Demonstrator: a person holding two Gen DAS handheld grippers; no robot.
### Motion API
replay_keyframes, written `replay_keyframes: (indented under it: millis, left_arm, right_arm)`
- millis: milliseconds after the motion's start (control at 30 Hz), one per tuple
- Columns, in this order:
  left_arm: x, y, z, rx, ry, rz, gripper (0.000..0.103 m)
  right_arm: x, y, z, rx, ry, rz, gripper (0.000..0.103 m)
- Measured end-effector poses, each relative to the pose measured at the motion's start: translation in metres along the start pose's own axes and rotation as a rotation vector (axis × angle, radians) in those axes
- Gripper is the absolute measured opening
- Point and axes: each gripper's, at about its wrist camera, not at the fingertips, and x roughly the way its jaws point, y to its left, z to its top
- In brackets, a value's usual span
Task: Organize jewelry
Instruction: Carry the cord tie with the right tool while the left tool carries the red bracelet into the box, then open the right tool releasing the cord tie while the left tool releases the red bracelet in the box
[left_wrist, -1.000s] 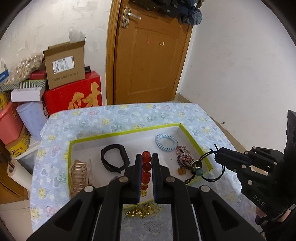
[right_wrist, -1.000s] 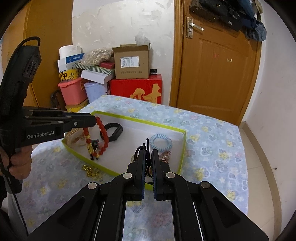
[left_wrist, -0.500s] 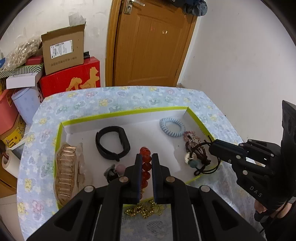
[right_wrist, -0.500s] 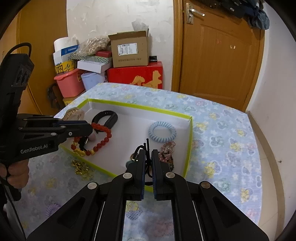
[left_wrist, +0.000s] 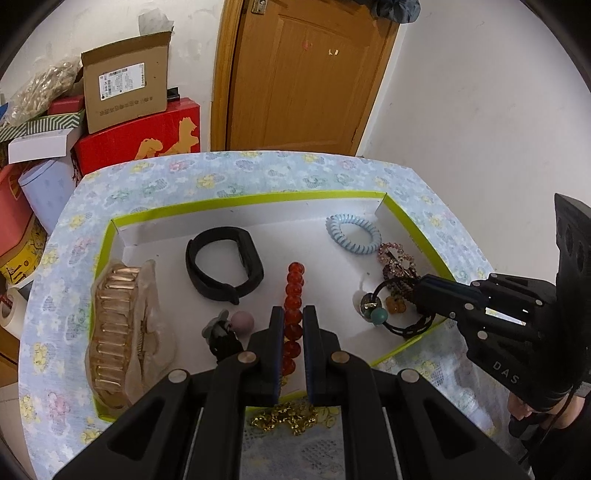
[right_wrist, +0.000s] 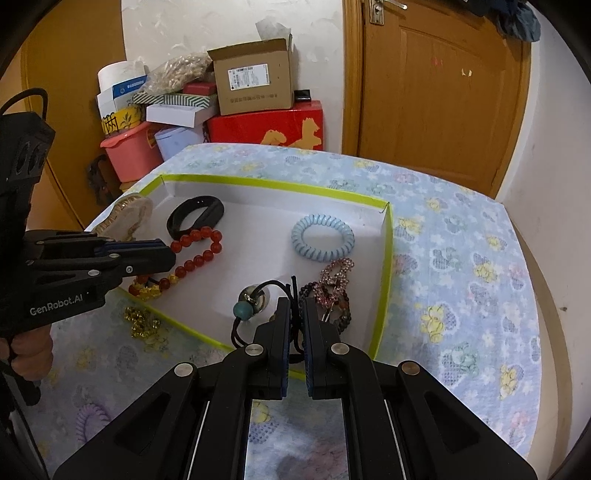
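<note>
Presently my left gripper (left_wrist: 293, 321) is clenched on the red bead bracelet (left_wrist: 293, 295), its fingers pinching the strand near one end while the free loop lies on the white floor of the tray (right_wrist: 280, 181). My right gripper (right_wrist: 295, 314) is clenched on the black hair tie (right_wrist: 258, 291), the cord nipped between the pads, with its teal bead and silver charm resting on the tray floor near the front wall.

Handling, as I judge it: the bracelet is a light elastic string of hard, glossy round beads; it will hang limp and swing, and smooth beads may slip, so the hold belongs across the strand between two beads. The hair tie is thin, soft cord, very light and springy; grip the cord itself, not the bead.

Other contents noted: a black rubbery wristband (left_wrist: 223, 266), stiff enough to hold its oval; a pale blue spiral hair coil (left_wrist: 352, 234), plastic and springy; a pink rhinestone hair clip (right_wrist: 334, 278), rigid and likely delicate; a gold claw clip (left_wrist: 114, 332) in a clear wrapper along the left wall. A gold chain (left_wrist: 284, 417) lies in a loose heap outside the tray on the floral-clothed bench (right_wrist: 461, 258), not yet put away.
</note>
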Motion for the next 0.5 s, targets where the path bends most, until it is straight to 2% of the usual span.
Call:
replay_keyframes:
  millis: [67,133,233,400,500]
  left_arm:
    - [0.001,0.000,-0.001,0.000,0.000,0.002,0.010]
    - [0.000,0.001,-0.001,-0.004,-0.006,0.014,0.010]
    - [-0.002,0.001,-0.002,0.003,-0.017,0.029,0.010]
    - [-0.007,0.002,-0.001,-0.001,-0.026,0.041,0.010]
    - [-0.010,0.001,-0.001,0.001,-0.026,0.047,0.011]
  right_arm:
    - [0.003,0.000,0.001,0.002,0.010,-0.008,0.008]
    - [0.004,0.000,0.000,0.008,0.017,-0.017,0.016]
    - [0.004,0.000,0.000,0.010,0.016,-0.018,0.019]
    - [-0.005,0.002,-0.001,0.005,-0.004,-0.021,0.036]
    - [-0.012,0.005,-0.001,-0.004,-0.018,-0.024,0.036]
